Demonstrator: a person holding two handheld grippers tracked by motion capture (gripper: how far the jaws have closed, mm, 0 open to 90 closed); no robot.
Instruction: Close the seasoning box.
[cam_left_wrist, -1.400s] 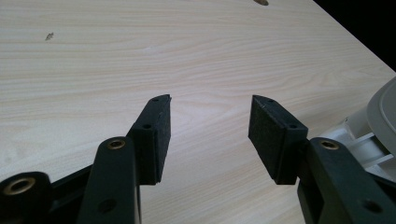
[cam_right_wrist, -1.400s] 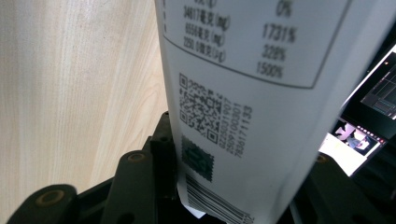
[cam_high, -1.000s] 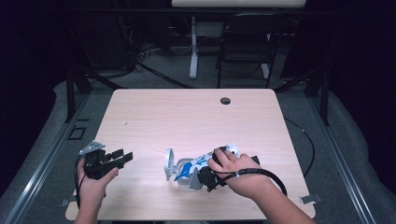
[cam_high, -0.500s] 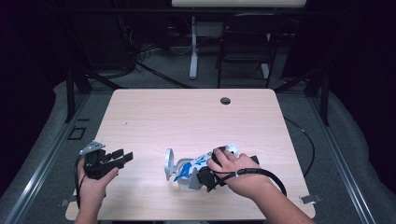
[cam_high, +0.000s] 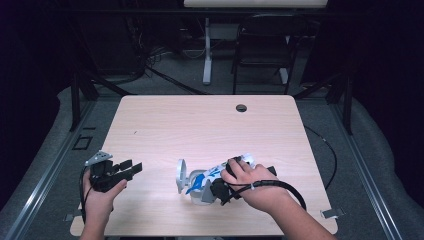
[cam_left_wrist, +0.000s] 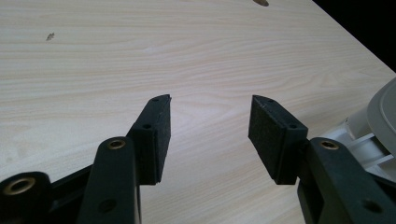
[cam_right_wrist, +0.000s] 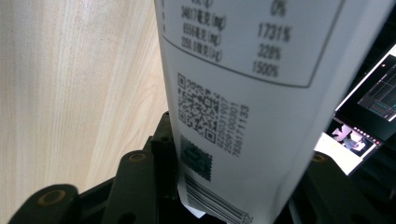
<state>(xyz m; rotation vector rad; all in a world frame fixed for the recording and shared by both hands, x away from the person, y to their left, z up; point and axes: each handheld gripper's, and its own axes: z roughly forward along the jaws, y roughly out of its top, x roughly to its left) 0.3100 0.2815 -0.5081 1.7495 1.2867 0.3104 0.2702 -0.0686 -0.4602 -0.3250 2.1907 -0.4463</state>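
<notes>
Since my right fingers pinch it: the pouch (cam_right_wrist: 243, 93), white with a printed table, QR code and barcode, sits between them, touching both.
Pouch on the counter: lying at about 6 o'clock on the counter (cam_high: 200, 125), blue-and-white, running from a round grey cap end (cam_high: 181, 176) toward 9 o'clock back under my right hand (cam_high: 252, 182).
Right gripper (cam_high: 220, 189): closed on the pouch's printed end.
Left gripper (cam_left_wrist: 209, 135): fingers spread, nothing between them, hovering low over bare wood at about 8 o'clock, well apart from the pouch.
Slip risk: I judge the film smooth and soft; if I lift, the heavier cap end could sag and the pouch slide out of my pinch.
Cause: my hold is at one end only.
Crush risk: squeezing harder might buckle the pouch.
Left-side risk: reaching in blind, I could knock the cap, which sits just past my left fingers' 3 o'clock side.
</notes>
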